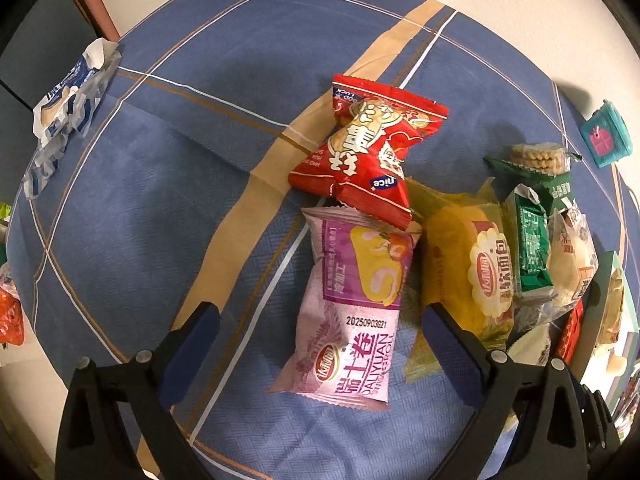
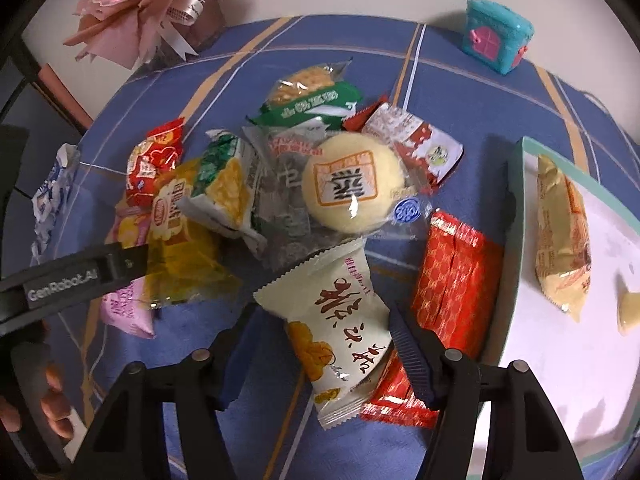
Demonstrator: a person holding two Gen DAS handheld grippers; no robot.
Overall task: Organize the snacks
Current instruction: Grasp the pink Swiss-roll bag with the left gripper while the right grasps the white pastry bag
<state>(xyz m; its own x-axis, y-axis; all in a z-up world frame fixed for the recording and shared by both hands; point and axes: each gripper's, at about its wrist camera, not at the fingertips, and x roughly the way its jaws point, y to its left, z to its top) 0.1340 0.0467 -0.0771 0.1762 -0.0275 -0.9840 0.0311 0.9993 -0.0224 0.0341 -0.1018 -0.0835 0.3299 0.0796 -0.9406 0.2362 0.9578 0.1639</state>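
1. Your left gripper [image 1: 320,340] points down over the blue checked cloth [image 1: 160,200] on the tabletop, its jaws spread wide and gripping nothing.
2. The pink pack [image 1: 348,312] lies flat between those jaws, clear of both pads.
3. A red pack [image 1: 368,152] overlaps the pink pack's far end; a yellow pack [image 1: 464,268] lies just beside it on the right, under the right-hand finger.
4. Your right gripper [image 2: 316,344] has its jaws closed on the cream pack [image 2: 340,328]; both pads press its sides, and the wrapper looks pinched between them.
5. The cream pack lies on the cloth with its near end over a red foil pack [image 2: 452,288].
6. Beyond it sits the heap: a round bun [image 2: 352,188] in clear wrap on top, a green pack [image 2: 312,104] behind it, a green-and-yellow pack [image 2: 228,184] to the left.
7. The tray [image 2: 516,208] stands at the right, just beside the red foil pack; a tan pack [image 2: 560,232] already lies in it.
8. A teal box [image 2: 496,36] sits at the cloth's far edge, well apart from the heap; a pink bouquet [image 2: 148,4] is at the far left.
9. A blue-and-white wrapper [image 1: 68,112] lies at the cloth's left edge.
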